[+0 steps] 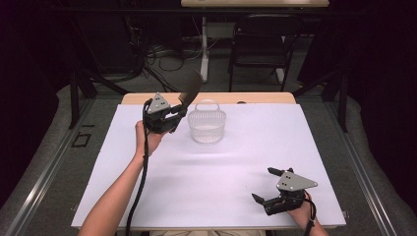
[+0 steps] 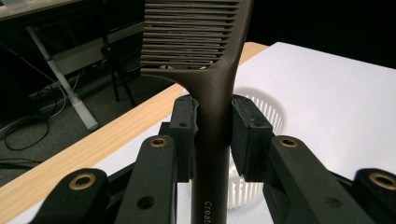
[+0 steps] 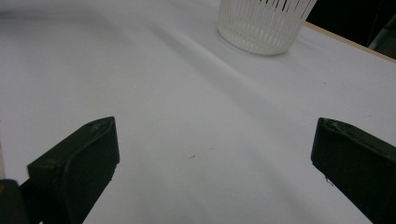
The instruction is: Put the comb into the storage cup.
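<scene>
My left gripper (image 1: 183, 111) is shut on the handle of a dark brown comb (image 1: 190, 88), held above the table just left of a white slotted basket (image 1: 207, 126). In the left gripper view the comb (image 2: 212, 116) stands upright between the two pads, teeth at the top, with the basket (image 2: 261, 105) behind and below it. My right gripper (image 1: 263, 184) rests low near the front right of the table, jaws wide apart with nothing between them. The basket (image 3: 261, 23) lies far ahead in the right gripper view.
A white sheet (image 1: 211, 162) covers the wooden table (image 1: 147, 98). A black chair (image 1: 260, 39) and a desk leg with cables (image 1: 204, 44) stand on the floor beyond the far edge.
</scene>
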Motion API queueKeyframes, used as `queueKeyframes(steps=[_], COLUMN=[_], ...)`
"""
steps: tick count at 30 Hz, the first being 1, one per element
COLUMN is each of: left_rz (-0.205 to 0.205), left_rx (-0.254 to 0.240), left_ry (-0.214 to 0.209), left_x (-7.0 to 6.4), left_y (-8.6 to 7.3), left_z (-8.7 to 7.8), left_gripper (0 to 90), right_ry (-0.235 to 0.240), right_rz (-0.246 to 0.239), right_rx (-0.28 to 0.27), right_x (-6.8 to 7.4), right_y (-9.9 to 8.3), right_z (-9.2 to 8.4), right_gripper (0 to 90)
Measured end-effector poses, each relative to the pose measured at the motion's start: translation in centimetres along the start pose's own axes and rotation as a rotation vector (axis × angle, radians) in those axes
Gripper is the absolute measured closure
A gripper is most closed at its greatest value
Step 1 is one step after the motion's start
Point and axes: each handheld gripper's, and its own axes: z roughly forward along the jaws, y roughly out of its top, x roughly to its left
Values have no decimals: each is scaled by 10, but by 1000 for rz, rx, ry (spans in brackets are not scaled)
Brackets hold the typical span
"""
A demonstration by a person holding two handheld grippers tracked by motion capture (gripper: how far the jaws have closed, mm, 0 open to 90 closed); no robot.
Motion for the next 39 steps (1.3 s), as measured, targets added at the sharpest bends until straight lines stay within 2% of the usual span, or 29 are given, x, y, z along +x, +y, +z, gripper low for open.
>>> queueKeyframes(steps=[17,20,30,39], left_rz=[39,67,109,123], left_rx=[-35,-41,-56,-73], left_ry=[4,-2,-15,-18], left_x=[-1,0,0,1], left_y=[14,14,17,19], left_z=[13,15,22,27], left_gripper=[724,724,724,724], right_ry=[8,9,10,11], right_rz=[-5,-5,-5,-8], right_rx=[-3,-1,-2,-3], right_x=[1,1,1,1], right_y=[0,0,0,0], right_z=[0,0,0,0], right_gripper=[9,9,9,9])
